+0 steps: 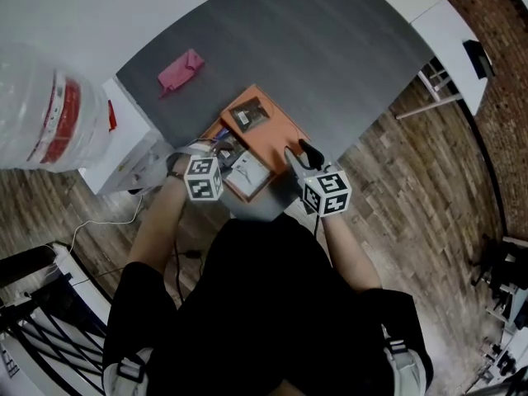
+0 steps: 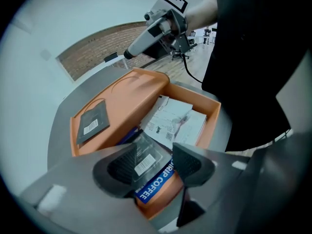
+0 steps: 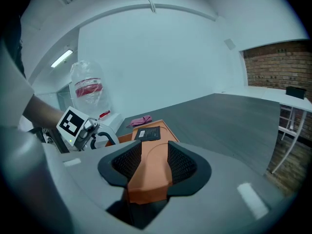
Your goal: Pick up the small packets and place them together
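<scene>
The left tongs (image 2: 156,165) stand spread over a clear-wrapped packet (image 2: 145,156) that lies in the orange box (image 2: 210,112) beside white packets (image 2: 173,123). The right tongs (image 3: 155,164) pinch the box's edge. Gathering looks partly done: a dark packet (image 2: 92,123) sits on the lid at 12 o'clock, and a pink packet (image 1: 180,70) (loose on the surface (image 1: 330,56)) lies at 10 o'clock.

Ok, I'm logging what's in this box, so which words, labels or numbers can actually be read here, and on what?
"DRIP COFFEE": white letters on the blue-banded packet in the orange box.
Barcode label on the dark packet on the lid: too small to read.
Barcode label on the clear packet: blurred, unreadable.
Print on the white papers: too small to read.
</scene>
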{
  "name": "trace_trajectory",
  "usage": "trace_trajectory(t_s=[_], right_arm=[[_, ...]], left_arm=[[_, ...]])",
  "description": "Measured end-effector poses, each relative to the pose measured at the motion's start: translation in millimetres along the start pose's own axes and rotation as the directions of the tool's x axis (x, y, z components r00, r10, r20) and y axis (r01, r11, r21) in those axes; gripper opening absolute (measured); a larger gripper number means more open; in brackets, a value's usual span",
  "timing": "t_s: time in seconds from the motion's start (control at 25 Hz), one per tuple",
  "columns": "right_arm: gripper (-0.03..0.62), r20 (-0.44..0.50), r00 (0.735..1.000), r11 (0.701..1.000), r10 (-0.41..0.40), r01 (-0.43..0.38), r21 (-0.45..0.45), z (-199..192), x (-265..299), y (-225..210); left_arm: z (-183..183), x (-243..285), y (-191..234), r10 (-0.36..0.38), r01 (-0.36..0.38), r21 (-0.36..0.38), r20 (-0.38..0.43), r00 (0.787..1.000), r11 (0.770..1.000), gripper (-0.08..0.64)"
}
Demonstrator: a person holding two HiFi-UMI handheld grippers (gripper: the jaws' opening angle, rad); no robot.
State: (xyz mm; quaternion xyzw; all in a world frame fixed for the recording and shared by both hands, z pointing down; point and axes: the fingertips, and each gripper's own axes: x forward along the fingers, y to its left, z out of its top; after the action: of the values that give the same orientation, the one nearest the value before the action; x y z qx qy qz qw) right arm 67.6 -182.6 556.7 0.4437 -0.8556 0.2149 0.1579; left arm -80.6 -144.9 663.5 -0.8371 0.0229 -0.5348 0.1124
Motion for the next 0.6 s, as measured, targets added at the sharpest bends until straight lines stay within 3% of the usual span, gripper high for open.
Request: trace_trajectory(t_s=[0.24,0.6], right_arm=[[0.169,0.014,0.999,0.999,-0.029,0.028,0.047,-2.4,-6.5,-6.4],[0.167,0.008,0.999,0.997,-0.048,0.047,0.067,-7.6,-10.9,-10.7]], left_arm=[[-5.4,12.2,-5.9,-0.098,0.096,-0.041,-0.071,0.993,0.995,0.242],[-14.9,15.0,-4.1,-0.176,0.189,0.055,-0.179,0.968,0.981,0.301]])
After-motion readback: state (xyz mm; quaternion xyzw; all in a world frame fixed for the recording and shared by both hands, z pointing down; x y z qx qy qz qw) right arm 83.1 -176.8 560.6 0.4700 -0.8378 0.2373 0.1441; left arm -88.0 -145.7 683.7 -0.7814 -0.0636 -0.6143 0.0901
